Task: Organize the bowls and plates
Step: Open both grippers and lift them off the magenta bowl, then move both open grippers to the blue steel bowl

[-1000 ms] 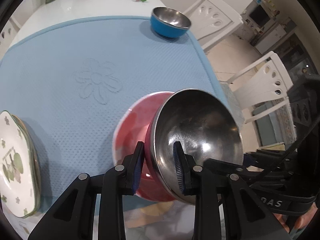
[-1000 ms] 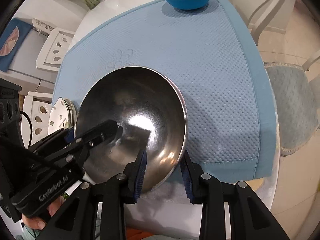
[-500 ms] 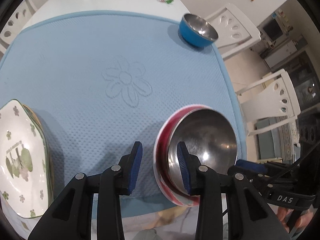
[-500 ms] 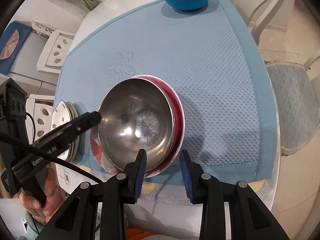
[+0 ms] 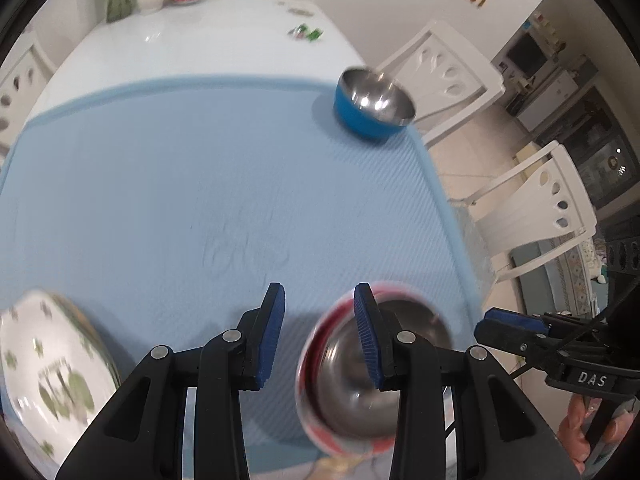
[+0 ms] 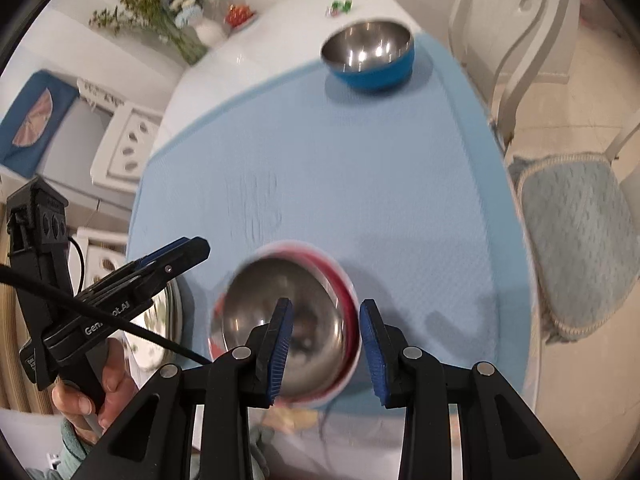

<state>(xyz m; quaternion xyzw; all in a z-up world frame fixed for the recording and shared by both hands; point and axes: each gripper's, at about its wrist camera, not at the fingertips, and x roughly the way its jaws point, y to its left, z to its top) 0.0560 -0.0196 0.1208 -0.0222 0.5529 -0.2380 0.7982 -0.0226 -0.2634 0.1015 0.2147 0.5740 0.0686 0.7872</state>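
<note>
Steel bowl (image 6: 280, 320) nested in red bowl (image 6: 344, 292), below both parted, empty hand-held grippers (image 5: 318, 330) (image 6: 324, 344)

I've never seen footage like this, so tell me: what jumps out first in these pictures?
The shiny steel bowl nested in a red bowl sits at the near edge of the light blue textured mat, between two open black tools with blue pads, the left tool and right tool. A blue-sided steel bowl stands at the far right corner, and white floral plates are stacked at near left.
</note>
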